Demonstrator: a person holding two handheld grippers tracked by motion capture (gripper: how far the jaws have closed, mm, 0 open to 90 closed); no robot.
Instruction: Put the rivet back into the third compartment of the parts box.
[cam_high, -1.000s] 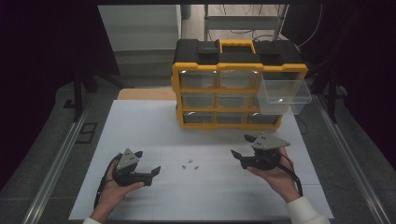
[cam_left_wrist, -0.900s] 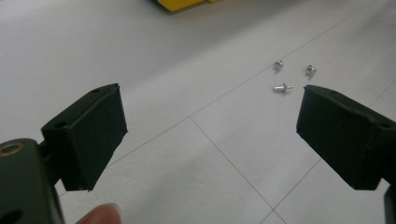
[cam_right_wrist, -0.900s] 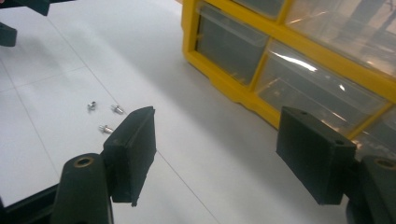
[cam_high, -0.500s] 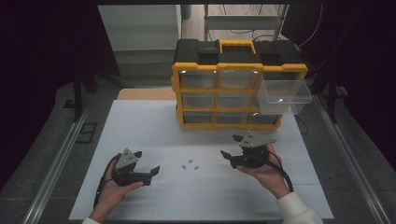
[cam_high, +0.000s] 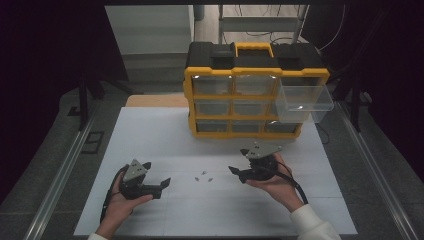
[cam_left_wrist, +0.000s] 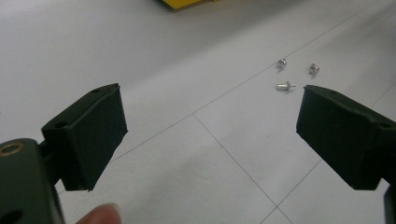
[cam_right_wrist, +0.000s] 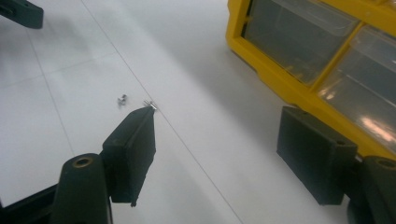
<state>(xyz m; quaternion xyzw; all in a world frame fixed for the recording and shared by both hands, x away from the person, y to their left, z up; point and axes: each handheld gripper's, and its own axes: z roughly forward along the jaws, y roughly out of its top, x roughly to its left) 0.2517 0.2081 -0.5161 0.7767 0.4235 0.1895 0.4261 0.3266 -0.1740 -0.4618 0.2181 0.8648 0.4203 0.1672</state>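
Three small screws (cam_high: 202, 176) lie loose on the white mat (cam_high: 165, 140), between the grippers. The left gripper (cam_high: 161, 184) and right gripper (cam_high: 239, 171) gape empty, so picking and stowing in the pulled-out drawer (cam_high: 302, 102) remain.

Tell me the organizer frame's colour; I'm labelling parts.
Yellow frame, black top; clearest in the high view.
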